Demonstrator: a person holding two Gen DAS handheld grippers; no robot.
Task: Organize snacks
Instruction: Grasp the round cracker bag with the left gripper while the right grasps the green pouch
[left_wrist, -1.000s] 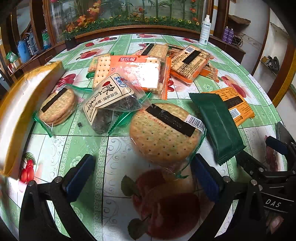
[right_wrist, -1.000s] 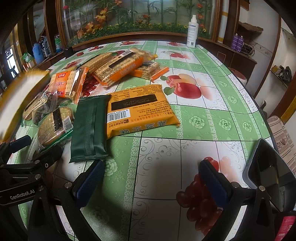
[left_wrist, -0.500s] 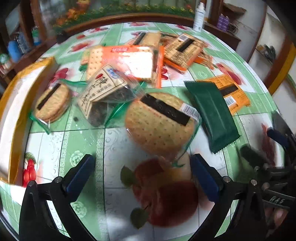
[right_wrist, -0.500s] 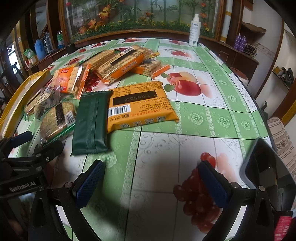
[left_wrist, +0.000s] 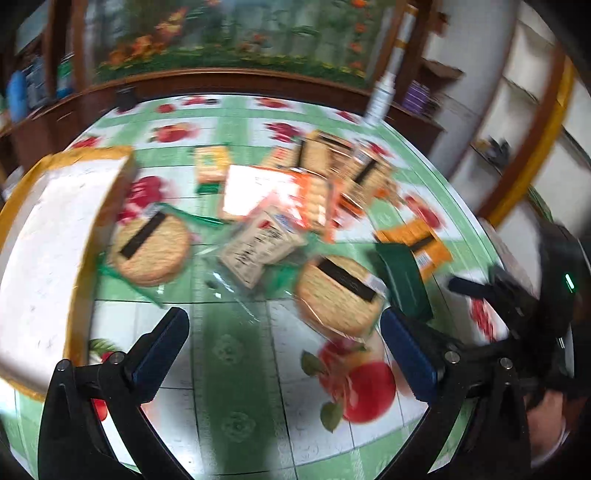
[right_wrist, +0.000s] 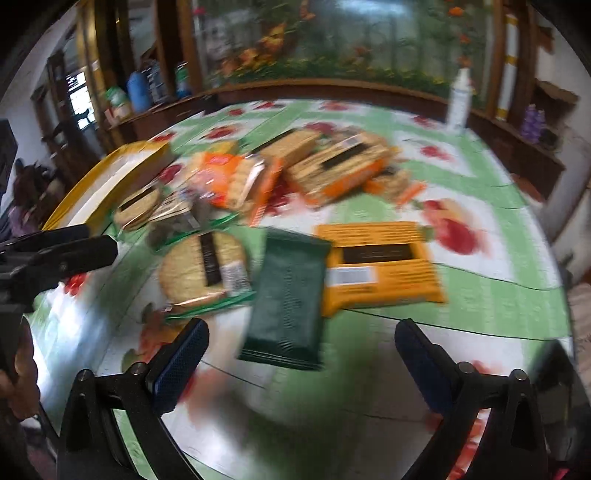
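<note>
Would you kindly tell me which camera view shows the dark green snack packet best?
The right wrist view: the dark green snack packet lies near the centre, its whole length visible, though blurred. The left wrist view shows it smaller, off to the right, its near end hidden behind a tool finger.

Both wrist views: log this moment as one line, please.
stage: approach | left tongs: open, empty | right tongs: closing, nothing between | nearest: dark green packet | snacks scattered on table | frames blurred
</note>
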